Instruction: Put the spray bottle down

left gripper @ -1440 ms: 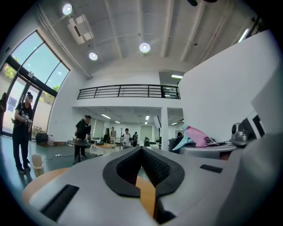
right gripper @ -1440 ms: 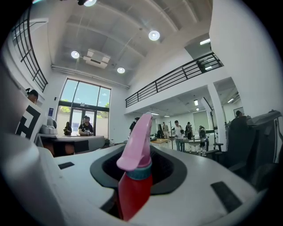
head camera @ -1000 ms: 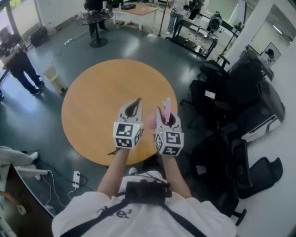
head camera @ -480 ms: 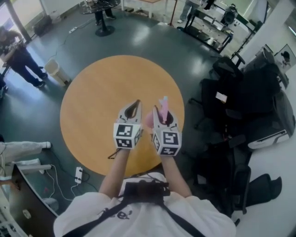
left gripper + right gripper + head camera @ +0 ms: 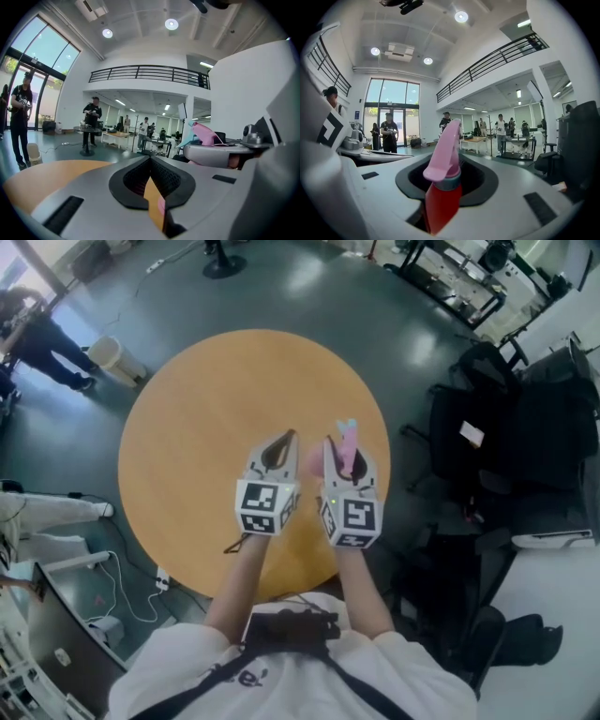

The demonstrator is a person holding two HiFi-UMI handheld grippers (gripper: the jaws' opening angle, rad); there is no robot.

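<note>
1. Not done: the spray bottle (image 5: 442,185) is clamped in my right gripper (image 5: 344,461), with the jaws pressed on its red body.
2. The bottle is in the air over the round wooden table (image 5: 197,399), towards the table's right side in the head view. It looks clear of the tabletop. The gripper hides its base there, though, so I can't be sure.
3. What's left is the whole put-down: lower it, land the base flat, open the jaws, then back off without tipping it.
4. My left gripper (image 5: 278,452) is just beside the right one. Its jaws are together at the tips with nothing between them, and it plays no part in the hold.
5. Bottle look:
   - It has a pink trigger head with a pale teal nozzle tip, a greyish collar and a red body below.
   - It stands roughly upright in the grip, with the head above the jaws and the nozzle pointing away from me.
   - I can't read the fill level.
</note>
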